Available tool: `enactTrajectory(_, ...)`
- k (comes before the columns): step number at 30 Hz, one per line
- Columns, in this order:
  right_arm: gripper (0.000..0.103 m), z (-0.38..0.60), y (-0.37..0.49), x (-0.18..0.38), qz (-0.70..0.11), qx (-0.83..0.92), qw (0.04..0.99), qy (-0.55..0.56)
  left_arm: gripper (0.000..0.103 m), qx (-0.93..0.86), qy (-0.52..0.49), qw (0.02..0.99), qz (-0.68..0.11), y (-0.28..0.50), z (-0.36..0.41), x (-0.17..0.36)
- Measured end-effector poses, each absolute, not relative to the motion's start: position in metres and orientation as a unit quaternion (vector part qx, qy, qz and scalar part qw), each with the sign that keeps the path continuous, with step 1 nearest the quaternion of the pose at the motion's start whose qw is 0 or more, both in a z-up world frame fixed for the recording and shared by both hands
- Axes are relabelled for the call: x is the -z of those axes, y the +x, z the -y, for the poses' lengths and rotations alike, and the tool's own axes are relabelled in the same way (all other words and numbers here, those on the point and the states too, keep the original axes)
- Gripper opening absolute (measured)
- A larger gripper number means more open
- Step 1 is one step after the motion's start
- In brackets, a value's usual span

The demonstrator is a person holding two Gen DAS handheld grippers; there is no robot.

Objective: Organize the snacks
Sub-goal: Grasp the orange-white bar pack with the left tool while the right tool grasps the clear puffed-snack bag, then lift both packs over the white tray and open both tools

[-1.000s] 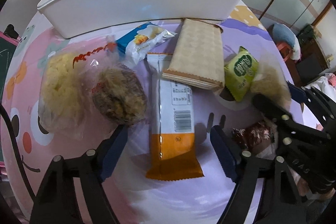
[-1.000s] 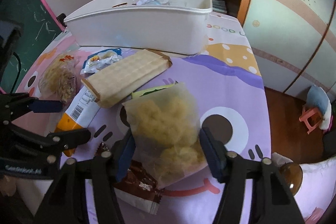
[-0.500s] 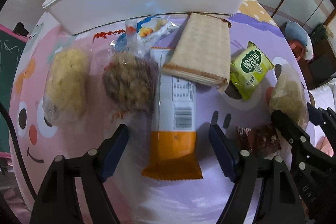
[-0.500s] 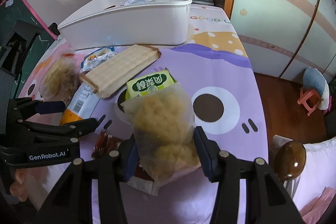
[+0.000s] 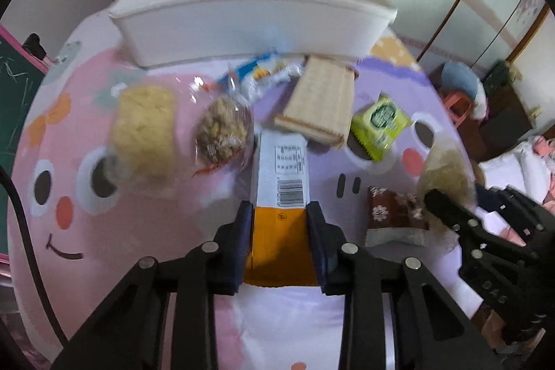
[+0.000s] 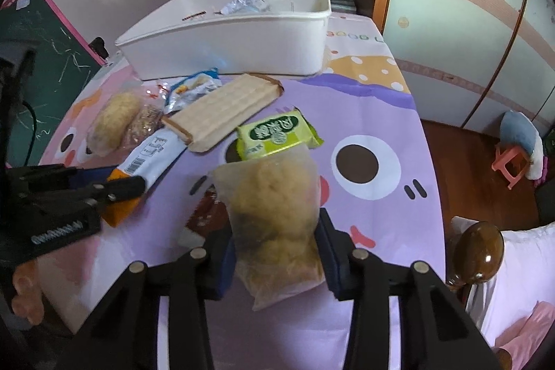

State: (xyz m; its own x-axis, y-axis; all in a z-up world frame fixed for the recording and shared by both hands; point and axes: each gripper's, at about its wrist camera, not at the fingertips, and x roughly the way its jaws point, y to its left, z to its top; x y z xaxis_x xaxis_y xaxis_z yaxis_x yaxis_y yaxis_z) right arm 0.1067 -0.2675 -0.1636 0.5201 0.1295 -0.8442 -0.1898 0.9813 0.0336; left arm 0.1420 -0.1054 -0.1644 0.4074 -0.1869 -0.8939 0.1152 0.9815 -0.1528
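Pickup step in hand, both claws loaded, nothing yet dropped in the bin.

White bin [image 6: 229, 44] at the far edge of the tabletop [image 6: 381, 113], a few wrappers already inside. In front of it, scattered: wafer pack [image 6: 222, 110] lying partly over the long orange pack [image 5: 280, 182], green packet [image 6: 277, 134] just beside the wafers, two clear bags of puffs at the left, blue packet near the bin wall, brown bar [image 5: 392, 210] near the right claw.

Left claw [image 5: 280, 231] pressed in on the orange end of the long pack, which appears to rest flat with its far end under the wafers. Right claw [image 6: 275, 252] pinching a clear puff bag [image 6: 274, 196], seemingly raised above the brown bar.

Next, probably: slide the orange pack back from under the wafers before lifting, then carry both loads over the bin's near wall and release inside. Gentle squeeze on the puffs, likely crushable.
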Motion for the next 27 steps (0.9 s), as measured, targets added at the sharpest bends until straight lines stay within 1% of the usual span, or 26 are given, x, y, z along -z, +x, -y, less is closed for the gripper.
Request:
enactTrajectory(8, 0.039, 0.244, 0.088, 0.133, -0.45, -0.108, 0.885, -0.046, 0.029, 0.096, -0.053, 0.878, -0.466, 0.118, 0.068, 0.113)
enactTrajectory(17, 0.039, 0.219, 0.083, 0.1, -0.42, -0.123, 0.898, -0.055, 0.029, 0.09, -0.061, 0.903, -0.415, 0.103, 0.036, 0.07)
enactTrajectory(20, 0.039, 0.212, 0.09, 0.08, -0.403, -0.132, 0.904, -0.052, 0.029, 0.088, -0.058, 0.913, -0.394, 0.108, 0.03, 0.051)
enactTrajectory(27, 0.039, 0.202, 0.138, 0.004, -0.333, -0.119, 0.935, -0.035, 0.029, 0.072, -0.031, 0.941, -0.328, 0.139, 0.018, -0.014)
